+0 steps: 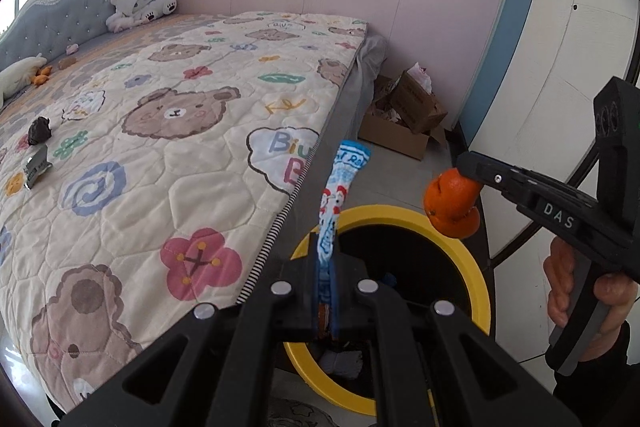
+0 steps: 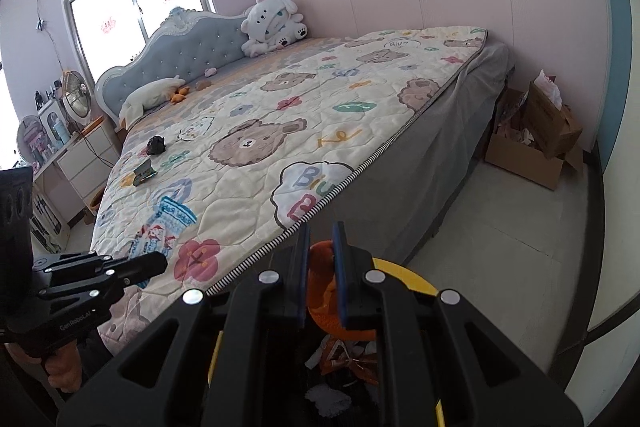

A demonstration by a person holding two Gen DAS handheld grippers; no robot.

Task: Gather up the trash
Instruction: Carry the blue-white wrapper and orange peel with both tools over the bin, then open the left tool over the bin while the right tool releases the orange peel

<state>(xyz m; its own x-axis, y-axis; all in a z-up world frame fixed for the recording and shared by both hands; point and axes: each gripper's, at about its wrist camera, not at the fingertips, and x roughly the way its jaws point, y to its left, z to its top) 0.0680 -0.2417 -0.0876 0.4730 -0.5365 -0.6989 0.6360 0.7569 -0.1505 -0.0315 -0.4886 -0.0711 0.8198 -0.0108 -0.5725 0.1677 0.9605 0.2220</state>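
Note:
My left gripper [image 1: 326, 267] is shut on a blue and white snack wrapper [image 1: 340, 195] that sticks up above the yellow-rimmed bin [image 1: 476, 267]. The wrapper also shows in the right wrist view [image 2: 168, 223], held by the left gripper [image 2: 160, 261]. My right gripper [image 2: 322, 259] is shut on a piece of orange peel [image 2: 324, 303] over the bin [image 2: 416, 281]; the peel [image 1: 452, 205] hangs at the bin's far right rim in the left wrist view. The bin holds several scraps of trash [image 2: 344, 359].
A bed with a bear-print quilt [image 1: 180, 115] lies left of the bin. A dark crumpled item [image 1: 39, 131] and a small packet [image 1: 37, 165] lie on it. An open cardboard box [image 1: 408, 115] stands by the wall. A plush toy [image 2: 272, 23] sits at the headboard.

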